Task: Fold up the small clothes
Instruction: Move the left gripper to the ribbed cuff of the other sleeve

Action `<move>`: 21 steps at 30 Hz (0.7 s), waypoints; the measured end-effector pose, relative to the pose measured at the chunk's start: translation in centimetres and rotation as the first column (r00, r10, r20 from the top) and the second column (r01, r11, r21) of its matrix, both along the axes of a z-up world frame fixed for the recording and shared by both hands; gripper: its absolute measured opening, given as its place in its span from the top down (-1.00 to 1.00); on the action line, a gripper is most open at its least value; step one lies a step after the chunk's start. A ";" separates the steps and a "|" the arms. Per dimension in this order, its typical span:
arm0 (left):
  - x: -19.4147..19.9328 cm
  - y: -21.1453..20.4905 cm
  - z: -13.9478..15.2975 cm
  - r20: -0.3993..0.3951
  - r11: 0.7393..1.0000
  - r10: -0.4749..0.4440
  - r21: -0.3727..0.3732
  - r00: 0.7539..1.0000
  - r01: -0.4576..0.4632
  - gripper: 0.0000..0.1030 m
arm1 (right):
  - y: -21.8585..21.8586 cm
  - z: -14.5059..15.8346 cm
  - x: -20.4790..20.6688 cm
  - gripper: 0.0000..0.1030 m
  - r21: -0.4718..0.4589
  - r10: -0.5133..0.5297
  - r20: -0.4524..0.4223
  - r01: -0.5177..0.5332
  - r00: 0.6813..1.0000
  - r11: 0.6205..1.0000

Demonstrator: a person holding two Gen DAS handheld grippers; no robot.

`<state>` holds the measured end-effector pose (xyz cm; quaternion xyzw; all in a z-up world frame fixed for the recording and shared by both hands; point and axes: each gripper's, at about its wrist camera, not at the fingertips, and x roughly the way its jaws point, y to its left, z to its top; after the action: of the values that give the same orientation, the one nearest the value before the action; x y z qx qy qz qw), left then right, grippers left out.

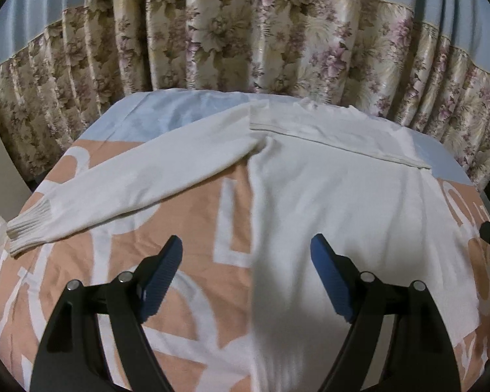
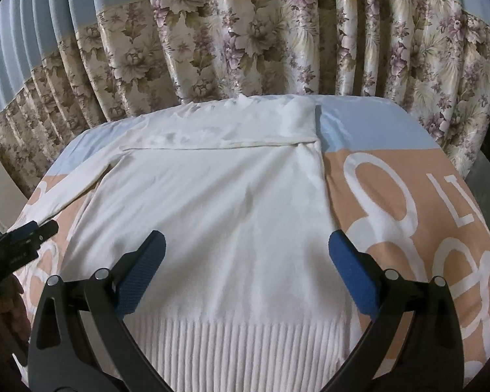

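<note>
- Floral curtain (image 2: 245, 49) hangs beyond the table.
- Peach-and-blue lettered cloth (image 2: 408, 196) covers it.
- White sweater (image 2: 219, 202) lies flat, ribbed hem under right gripper (image 2: 246, 245), long axis running away; one sleeve (image 1: 114, 189) stretches left beyond left gripper (image 1: 246, 248).
- Both grippers released, empty.

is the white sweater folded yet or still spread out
Partly folded. One sleeve lies folded across the white sweater; the other sleeve stretches out flat on the bedspread, and the body lies full length.
</note>
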<state>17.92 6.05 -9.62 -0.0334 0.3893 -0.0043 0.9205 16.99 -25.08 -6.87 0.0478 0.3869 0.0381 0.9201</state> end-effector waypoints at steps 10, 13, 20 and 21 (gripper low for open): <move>-0.3 1.8 0.2 0.004 1.000 0.009 -0.021 1.000 -0.008 -0.58 | 0.7 0.0 -0.2 -0.93 -0.005 0.009 0.002 -0.009 1.000 1.000; -0.4 2.0 0.2 0.004 1.000 -0.001 -0.015 1.000 0.002 -0.58 | 0.6 0.0 -0.3 -0.93 -0.009 0.005 0.007 -0.005 1.000 1.000; -0.3 3.3 0.1 0.013 1.000 -0.007 0.015 1.000 0.007 -0.58 | 1.0 -0.4 -0.9 -0.94 -0.019 0.004 -0.005 -0.004 1.000 1.000; -0.3 3.7 0.2 0.017 1.000 -0.007 0.019 1.000 0.007 -0.58 | 1.2 -0.4 -1.0 -0.94 -0.019 0.006 -0.004 -0.006 1.000 1.000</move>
<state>17.62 9.73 -9.47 -0.0232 0.3816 -0.0039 0.9240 16.00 -23.93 -7.22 0.0378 0.3890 0.0370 0.9197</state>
